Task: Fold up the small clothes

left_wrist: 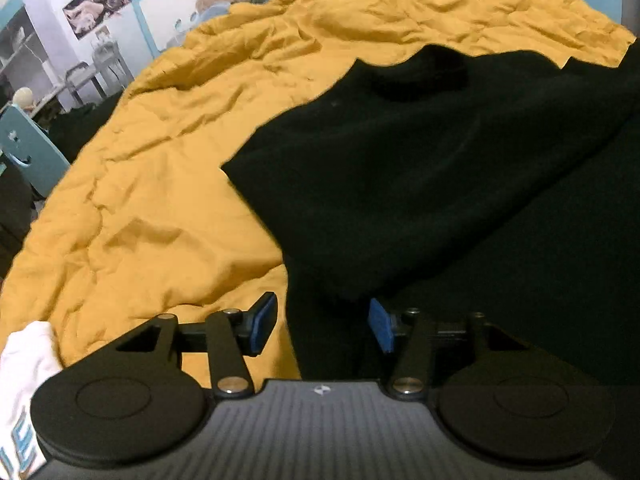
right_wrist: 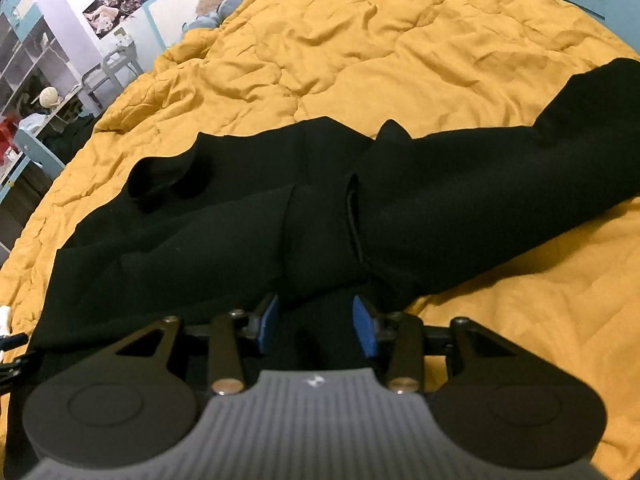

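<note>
The black garment [right_wrist: 248, 216] lies spread on the yellow bed cover [right_wrist: 400, 60], one sleeve folded across its body and the other flung outward, so you are early in the fold, with your left gripper [left_wrist: 322, 324] and right gripper [right_wrist: 316, 320] both open, holding nothing.

Open left claw [left_wrist: 326, 326] over black garment [left_wrist: 420, 184]

Rumpled yellow quilt [left_wrist: 168, 184]; stuffed toys [right_wrist: 218, 10] by the posters [left_wrist: 100, 0].
</note>
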`<action>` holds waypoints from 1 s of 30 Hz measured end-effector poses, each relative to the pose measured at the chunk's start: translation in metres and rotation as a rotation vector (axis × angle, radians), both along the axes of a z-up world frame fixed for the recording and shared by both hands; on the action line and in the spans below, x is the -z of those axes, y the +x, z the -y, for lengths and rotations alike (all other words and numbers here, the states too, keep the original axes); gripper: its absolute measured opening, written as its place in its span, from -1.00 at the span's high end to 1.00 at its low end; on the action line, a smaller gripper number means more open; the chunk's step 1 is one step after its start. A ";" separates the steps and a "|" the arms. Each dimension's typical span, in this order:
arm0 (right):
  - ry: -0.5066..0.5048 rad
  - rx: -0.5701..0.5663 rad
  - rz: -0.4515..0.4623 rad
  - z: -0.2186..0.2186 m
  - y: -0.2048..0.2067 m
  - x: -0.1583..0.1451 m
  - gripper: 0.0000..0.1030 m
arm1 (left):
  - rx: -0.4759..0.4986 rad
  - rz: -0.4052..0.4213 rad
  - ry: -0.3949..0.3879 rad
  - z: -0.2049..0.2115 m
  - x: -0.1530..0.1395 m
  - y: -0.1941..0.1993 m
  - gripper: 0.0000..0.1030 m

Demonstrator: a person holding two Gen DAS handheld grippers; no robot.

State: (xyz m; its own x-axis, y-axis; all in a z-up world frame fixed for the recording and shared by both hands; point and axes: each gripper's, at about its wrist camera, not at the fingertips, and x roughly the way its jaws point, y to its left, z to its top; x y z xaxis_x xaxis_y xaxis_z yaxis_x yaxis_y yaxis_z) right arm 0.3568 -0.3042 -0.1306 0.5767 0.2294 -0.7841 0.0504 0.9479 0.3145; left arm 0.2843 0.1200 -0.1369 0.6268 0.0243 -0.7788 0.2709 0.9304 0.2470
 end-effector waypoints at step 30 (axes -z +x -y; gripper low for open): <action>0.108 0.035 0.128 0.004 0.006 -0.016 1.00 | -0.192 -0.043 -0.195 -0.050 -0.002 0.006 0.78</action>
State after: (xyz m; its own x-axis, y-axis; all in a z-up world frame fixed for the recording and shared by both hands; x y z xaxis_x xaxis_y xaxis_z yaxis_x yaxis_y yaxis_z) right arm 0.3630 -0.3078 -0.1151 0.6796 0.2861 -0.6755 0.0358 0.9068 0.4201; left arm 0.2906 0.1700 -0.1352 0.5917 -0.0133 -0.8061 0.0910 0.9946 0.0505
